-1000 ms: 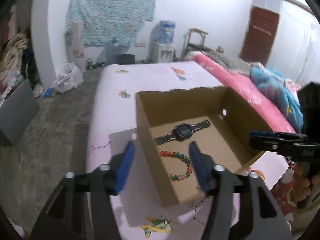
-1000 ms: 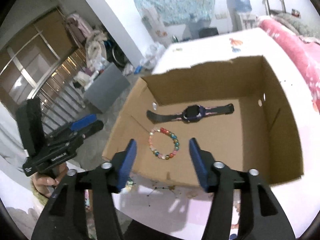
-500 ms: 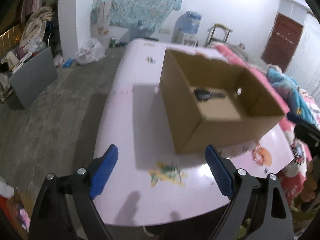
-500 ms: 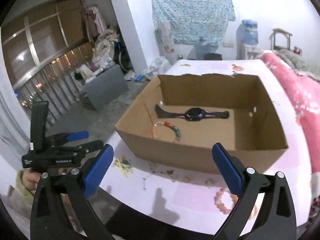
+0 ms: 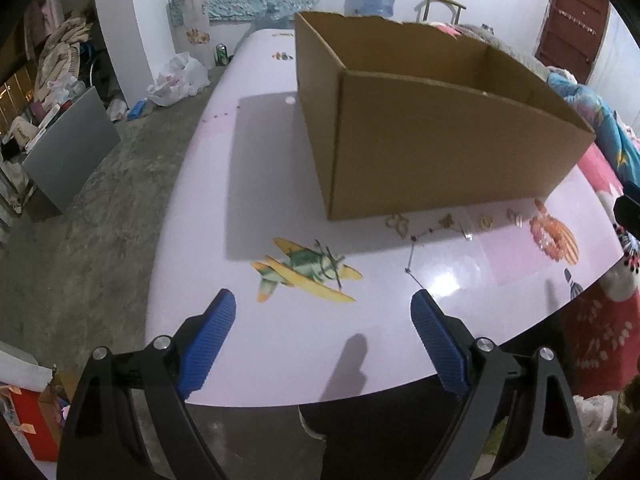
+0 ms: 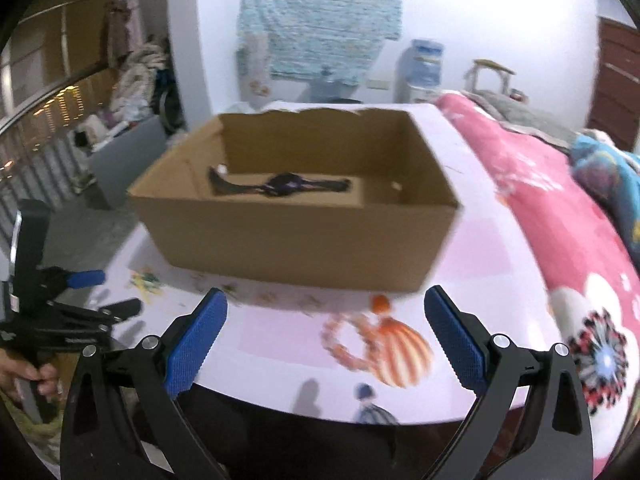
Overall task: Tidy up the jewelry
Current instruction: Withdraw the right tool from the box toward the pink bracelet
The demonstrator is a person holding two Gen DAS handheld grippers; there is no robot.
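Grippers both hang at the near rim of the pink table (image 5: pixel 280 340), jaws spread wide and holding nothing: left gripper (image 5: pixel 322 320) over the airplane print (image 5: pixel 304 274), right gripper (image 6: pixel 326 316) over the near right part of the tabletop. Left gripper also shows at the left edge of the right wrist view, off the table's near left corner.

Cardboard box (image 6: pixel 296 240) stands open-topped mid-table, its long side running left to right, one corner turned toward the left camera. Bare tabletop lies along the box's left side and in front of it; table rim curves just under both sets of fingers.

Watch (image 6: pixel 280 188) lies flat on the box floor near the far wall, strap stretched left to right, parallel to the box's long side.

Pink bead bracelet (image 6: pixel 348 344) lies flat outside the box, between its front wall and the right gripper, partly over a striped balloon print. Small gold pieces (image 5: pixel 440 226) sit scattered just in front of the box wall; blurred, types not discernible.
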